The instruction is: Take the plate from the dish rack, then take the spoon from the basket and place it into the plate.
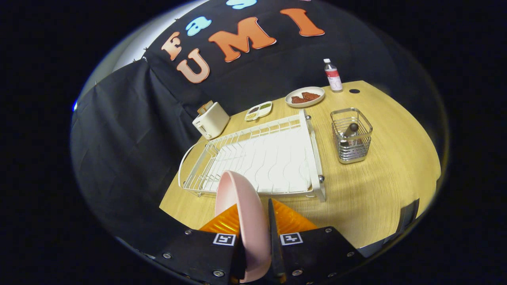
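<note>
Closed edge-on, gripper [255,233] clamps pink plate [241,206].

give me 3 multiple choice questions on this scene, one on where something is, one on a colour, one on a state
1. Where is the spoon?
A. in the basket
B. on the rack
C. beside the toaster

2. What colour is the plate between the fingers?
A. white
B. pink
C. blue

3. What is the gripper doing?
A. open above the basket
B. shut on nothing
C. shut on the plate

Answers:
1. A, its handle stands up inside the wire basket beyond the rack.
2. B, its rim and face are pale pink.
3. C, both fingers press the plate's edge, and the plate stands upright, lifted out in front of the rack.
</note>
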Available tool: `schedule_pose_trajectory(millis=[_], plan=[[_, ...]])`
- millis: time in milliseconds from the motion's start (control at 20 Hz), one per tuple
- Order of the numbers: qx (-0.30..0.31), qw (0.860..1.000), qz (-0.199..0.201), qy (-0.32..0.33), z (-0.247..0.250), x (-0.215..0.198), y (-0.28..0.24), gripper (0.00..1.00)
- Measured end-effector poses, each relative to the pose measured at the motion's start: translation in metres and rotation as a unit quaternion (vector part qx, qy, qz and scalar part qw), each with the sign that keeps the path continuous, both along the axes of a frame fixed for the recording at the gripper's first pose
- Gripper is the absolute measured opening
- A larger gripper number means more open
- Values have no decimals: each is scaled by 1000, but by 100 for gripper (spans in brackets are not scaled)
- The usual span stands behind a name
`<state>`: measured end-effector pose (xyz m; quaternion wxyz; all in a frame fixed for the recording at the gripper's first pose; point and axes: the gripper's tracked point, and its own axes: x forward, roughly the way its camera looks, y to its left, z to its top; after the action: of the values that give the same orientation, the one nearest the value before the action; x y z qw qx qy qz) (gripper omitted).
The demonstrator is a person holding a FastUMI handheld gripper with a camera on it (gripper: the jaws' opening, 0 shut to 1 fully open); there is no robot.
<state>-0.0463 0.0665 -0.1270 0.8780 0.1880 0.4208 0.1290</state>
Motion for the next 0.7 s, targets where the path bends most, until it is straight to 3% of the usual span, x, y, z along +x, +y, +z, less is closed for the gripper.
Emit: schedule_pose_trajectory(millis=[700], plan=[[21, 998, -40, 53, -67, -22, -11, 27]])
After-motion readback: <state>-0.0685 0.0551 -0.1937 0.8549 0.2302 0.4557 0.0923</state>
